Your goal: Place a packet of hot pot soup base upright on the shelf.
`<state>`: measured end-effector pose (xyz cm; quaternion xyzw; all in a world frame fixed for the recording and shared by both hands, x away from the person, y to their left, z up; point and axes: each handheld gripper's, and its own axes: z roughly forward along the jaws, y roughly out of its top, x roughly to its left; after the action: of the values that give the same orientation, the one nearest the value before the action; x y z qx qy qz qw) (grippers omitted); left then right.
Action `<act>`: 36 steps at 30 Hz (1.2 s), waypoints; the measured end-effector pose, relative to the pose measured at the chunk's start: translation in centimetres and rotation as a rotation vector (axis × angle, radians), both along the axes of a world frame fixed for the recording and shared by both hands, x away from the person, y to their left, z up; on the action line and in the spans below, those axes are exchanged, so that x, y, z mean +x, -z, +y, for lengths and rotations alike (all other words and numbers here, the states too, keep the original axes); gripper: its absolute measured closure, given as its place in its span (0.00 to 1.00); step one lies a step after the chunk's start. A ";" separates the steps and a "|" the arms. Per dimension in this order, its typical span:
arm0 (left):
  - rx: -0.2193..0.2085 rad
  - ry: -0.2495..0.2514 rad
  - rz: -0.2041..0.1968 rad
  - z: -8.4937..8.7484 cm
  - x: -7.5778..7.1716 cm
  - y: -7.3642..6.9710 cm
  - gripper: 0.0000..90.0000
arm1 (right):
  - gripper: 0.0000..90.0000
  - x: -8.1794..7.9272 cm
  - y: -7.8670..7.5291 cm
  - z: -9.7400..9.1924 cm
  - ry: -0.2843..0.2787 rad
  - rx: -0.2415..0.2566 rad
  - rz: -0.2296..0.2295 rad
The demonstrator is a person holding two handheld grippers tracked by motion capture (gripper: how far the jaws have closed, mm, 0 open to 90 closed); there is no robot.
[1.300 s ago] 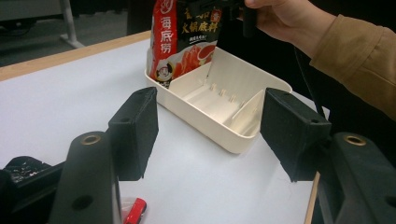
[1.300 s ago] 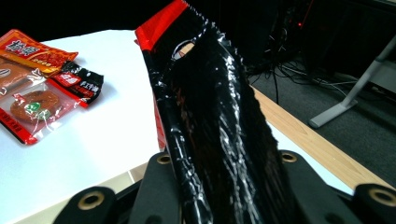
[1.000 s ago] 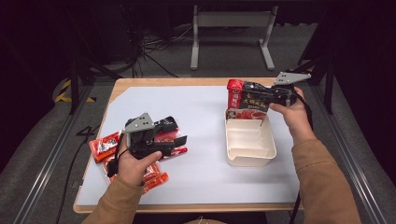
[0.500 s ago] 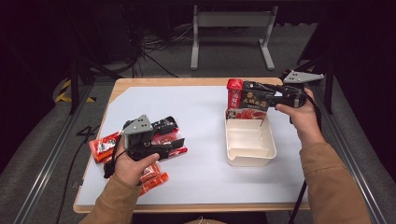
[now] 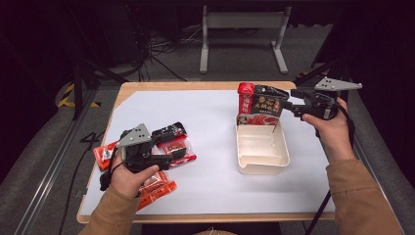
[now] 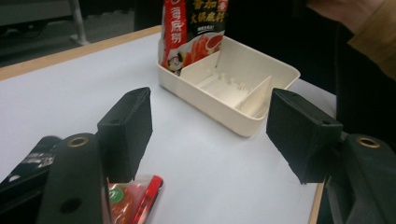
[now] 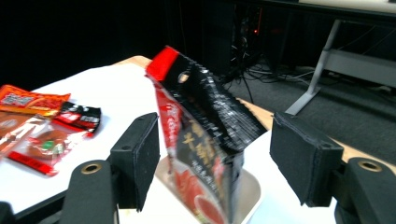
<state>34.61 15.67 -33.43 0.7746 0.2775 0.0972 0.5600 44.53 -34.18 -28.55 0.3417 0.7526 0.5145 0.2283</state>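
The table [image 5: 205, 122], wood-edged under a white sheet, carries everything here. The person's right forearm reaches in along the table's right side, the hand [image 5: 329, 122] held level and raised behind the cream tray, its right tongs [image 5: 288, 104] pointing across toward the table's middle. These tongs have just been opening and now stand wide — the right gripper view shows the red-and-black pouch [image 7: 205, 144] between the pads with a gap on each side, neither pad pressing it. The left forearm comes in at the near left corner, the hand [image 5: 129, 171] low over the scattered packets, with the left tongs [image 5: 178, 144] aimed toward the tray; they too have just been opening a little and are wide apart, gripping nothing. The cream tray [image 5: 262, 164] sits right of the table's centre, split by dividers into compartments. The pouch stands upright in its far compartment, tilted slightly, while the nearer compartments hold nothing. Under the left tongs lie small red snack packets [image 5: 178, 149] — flat on the sheet, well apart from the tray.
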 end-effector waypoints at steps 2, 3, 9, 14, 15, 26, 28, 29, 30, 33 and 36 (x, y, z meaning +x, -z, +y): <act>-0.001 -0.014 0.005 0.4 -0.1 0.1 0.36 | 0.34 -0.6 -0.2 0.1 -0.001 0.003 0.020; 0.004 -0.020 0.004 0.6 -0.1 0.1 0.36 | 0.34 -1.0 -0.3 0.2 -0.002 -0.001 0.025; 0.003 -0.056 -0.003 1.6 -0.1 0.2 0.36 | 0.34 -3.0 -0.3 0.7 -0.008 0.009 0.025; 0.018 -0.071 -0.003 1.9 0.0 0.2 0.30 | 0.35 -4.5 0.4 1.0 -0.008 0.016 0.023; 0.022 -0.070 0.006 1.9 0.0 0.2 0.29 | 0.35 -4.8 0.5 1.0 -0.004 0.016 0.018; 0.047 -0.073 0.032 2.5 0.5 0.3 0.18 | 0.36 -6.4 2.5 1.9 -0.025 0.026 0.030; 0.045 -0.073 0.034 2.6 0.5 0.3 0.18 | 0.36 -6.4 2.6 1.9 -0.028 0.018 0.033; 0.046 -0.079 0.034 2.8 0.5 0.3 0.18 | 0.36 -6.5 2.7 2.0 -0.026 0.014 0.027; 0.052 -0.082 0.032 2.9 0.5 0.3 0.18 | 0.36 -6.5 2.7 2.0 -0.026 0.014 0.027; 0.063 -0.088 0.018 3.3 0.5 0.3 0.18 | 0.36 -6.6 2.8 2.2 -0.040 0.014 0.016; 0.070 -0.105 0.008 3.9 0.4 0.3 0.18 | 0.35 -6.5 3.0 2.4 -0.050 0.014 0.019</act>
<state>35.01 19.60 -33.74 0.7784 0.3164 0.1328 0.5257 38.00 -31.74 -31.50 0.3293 0.7595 0.5219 0.2058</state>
